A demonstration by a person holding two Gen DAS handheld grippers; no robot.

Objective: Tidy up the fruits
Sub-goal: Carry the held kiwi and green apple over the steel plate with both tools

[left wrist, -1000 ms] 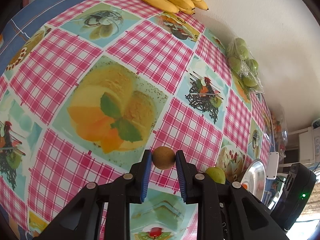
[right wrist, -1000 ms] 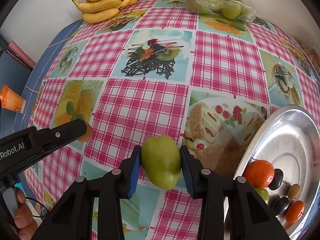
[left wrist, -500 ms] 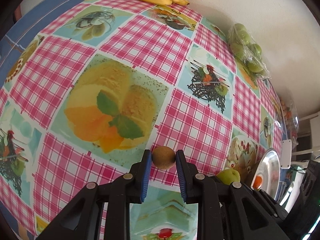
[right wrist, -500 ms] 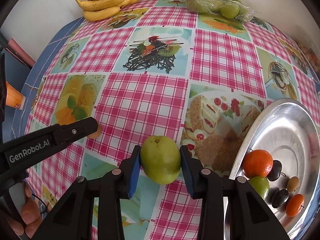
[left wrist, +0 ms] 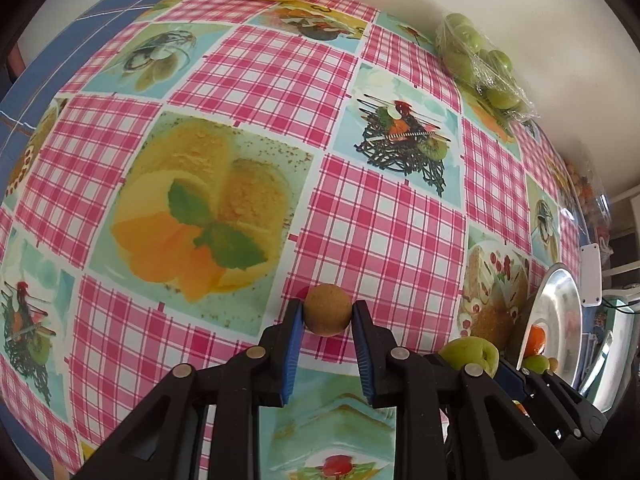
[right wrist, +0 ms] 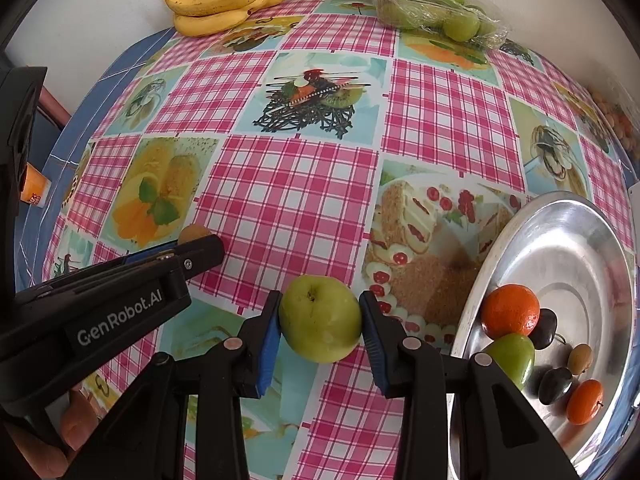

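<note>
My left gripper (left wrist: 327, 314) is shut on a small round brown fruit (left wrist: 327, 309) and holds it above the checked tablecloth. In the right wrist view the left gripper (right wrist: 200, 246) sits at the left with the brown fruit (right wrist: 192, 233) at its tip. My right gripper (right wrist: 320, 320) is shut on a green apple (right wrist: 320, 318), just left of the silver tray (right wrist: 568, 248). The apple also shows in the left wrist view (left wrist: 470, 354). The tray holds an orange (right wrist: 510, 310), a green fruit (right wrist: 514, 356), dark plums (right wrist: 554, 386) and small fruits.
A bunch of bananas (right wrist: 224, 0) lies at the back by the wall. A wrapped pack of green apples (right wrist: 436, 8) lies at the back right. An orange tube (right wrist: 34, 188) stands off the table's left edge. The tray (left wrist: 560, 312) is at the right.
Both grippers have moved forward and to the right with their fruits, closer to the silver tray. The green apple has turned so its stem end faces up.
</note>
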